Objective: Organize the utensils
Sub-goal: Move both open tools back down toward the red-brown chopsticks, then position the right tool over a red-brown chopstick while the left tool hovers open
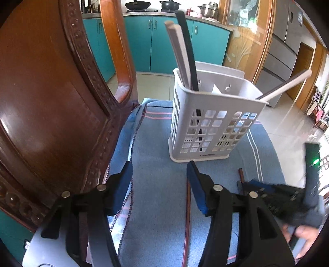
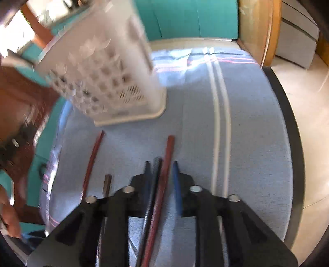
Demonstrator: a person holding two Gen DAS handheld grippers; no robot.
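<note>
Left claw (image 1: 159,184) agape, right claw (image 2: 161,178) seemingly straddling chopsticks (image 2: 162,180)

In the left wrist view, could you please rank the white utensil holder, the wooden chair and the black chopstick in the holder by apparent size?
1. Wooden chair: largest, though it is nearest the camera, which inflates it.
2. White utensil holder.
3. Black chopstick: long but thin, so smallest in area.

A home kitchen: teal cabinets (image 1: 160,43) at top centre, pots (image 1: 169,4) on the stove, fridge (image 1: 287,41) upper right.
</note>
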